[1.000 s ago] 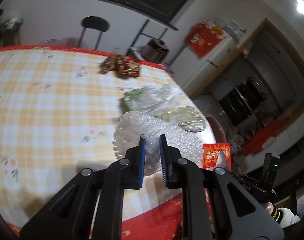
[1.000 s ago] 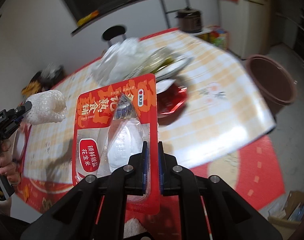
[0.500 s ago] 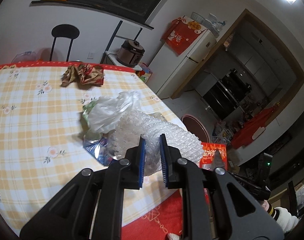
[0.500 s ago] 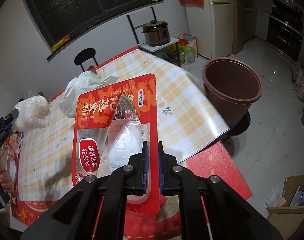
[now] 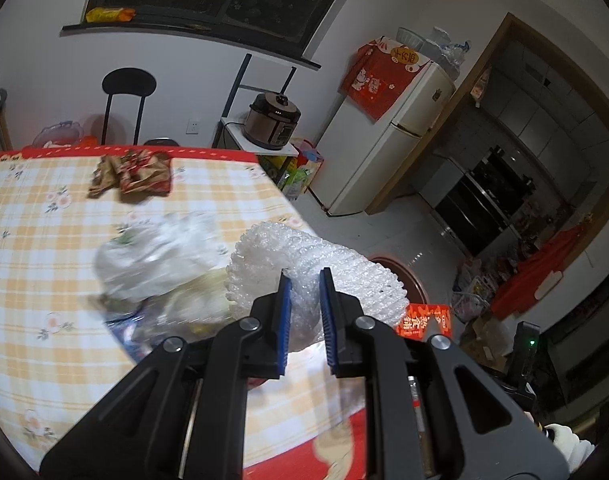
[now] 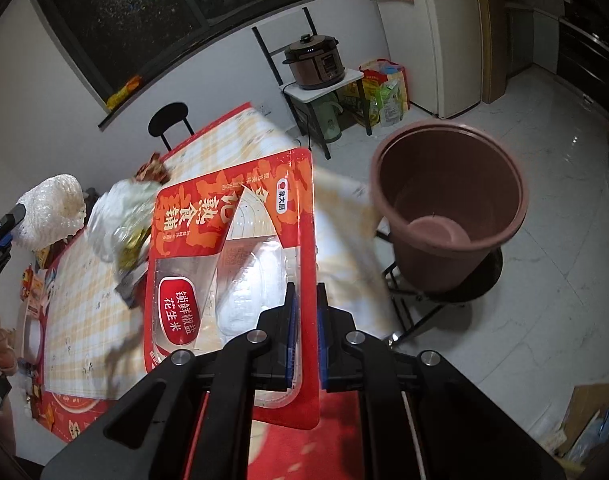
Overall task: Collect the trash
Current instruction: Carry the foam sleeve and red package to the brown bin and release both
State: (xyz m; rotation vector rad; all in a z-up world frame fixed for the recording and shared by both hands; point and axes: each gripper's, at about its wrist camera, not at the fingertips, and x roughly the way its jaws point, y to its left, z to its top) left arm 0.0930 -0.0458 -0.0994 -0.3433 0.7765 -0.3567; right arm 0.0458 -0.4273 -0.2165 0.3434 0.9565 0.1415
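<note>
Kitchen, checked tablecloth (image 5: 32, 248): left gripper (image 5: 305, 312) clamped on white foam netting (image 5: 304, 264) above the table edge, right gripper (image 6: 305, 334) clamped on red snack package (image 6: 240, 248), brown bin (image 6: 448, 204) on the floor beyond.

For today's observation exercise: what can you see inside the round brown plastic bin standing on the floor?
The round brown plastic bin shows only bare inner wall and a raised round base; no trash is visible. Its near wall hides part of the bottom.
</note>
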